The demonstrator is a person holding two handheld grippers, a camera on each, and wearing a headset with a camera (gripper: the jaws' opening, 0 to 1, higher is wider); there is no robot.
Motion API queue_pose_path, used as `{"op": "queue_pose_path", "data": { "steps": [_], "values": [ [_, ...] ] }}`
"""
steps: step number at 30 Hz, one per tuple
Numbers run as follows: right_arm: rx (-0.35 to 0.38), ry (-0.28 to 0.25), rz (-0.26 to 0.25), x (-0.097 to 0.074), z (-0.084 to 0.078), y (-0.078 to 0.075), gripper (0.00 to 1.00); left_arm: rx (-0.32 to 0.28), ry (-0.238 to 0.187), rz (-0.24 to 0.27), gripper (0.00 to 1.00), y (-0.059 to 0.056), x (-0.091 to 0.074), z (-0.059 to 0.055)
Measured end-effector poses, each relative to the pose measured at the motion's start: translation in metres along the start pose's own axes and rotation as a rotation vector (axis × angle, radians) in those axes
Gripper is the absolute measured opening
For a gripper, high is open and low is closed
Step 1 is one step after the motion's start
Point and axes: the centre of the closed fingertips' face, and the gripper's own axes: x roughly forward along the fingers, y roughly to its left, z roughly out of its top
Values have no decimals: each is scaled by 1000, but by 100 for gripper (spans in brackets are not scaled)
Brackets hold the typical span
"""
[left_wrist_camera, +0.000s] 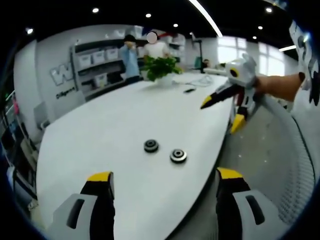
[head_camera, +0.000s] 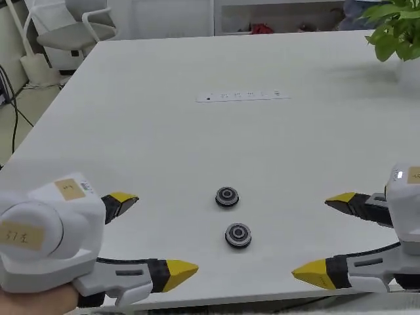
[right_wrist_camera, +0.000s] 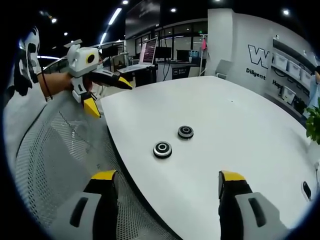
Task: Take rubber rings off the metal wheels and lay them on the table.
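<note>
My left tool (head_camera: 164, 233) and right tool (head_camera: 312, 235) are spread, empty, flanking the near wheel (head_camera: 237, 235) and far wheel (head_camera: 227, 197) on the surface (head_camera: 197, 144).

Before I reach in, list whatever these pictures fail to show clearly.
The near black-rimmed metal wheel and the far black-rimmed metal wheel: too small in every view to tell rubber from metal.
Their undersides: hidden against the white table.
The white rectangular panel: markings too small, head view.
The right claw: body cut off by the head view's right edge.
</note>
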Motion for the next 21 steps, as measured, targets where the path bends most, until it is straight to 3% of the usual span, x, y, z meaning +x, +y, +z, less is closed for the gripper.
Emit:
{"op": "queue_pose_path", "data": {
  "steps": [21],
  "values": [
    [0,6,-14,1,0,-4,79,16,21,-15,84,-3,1,-3]
  ]
}}
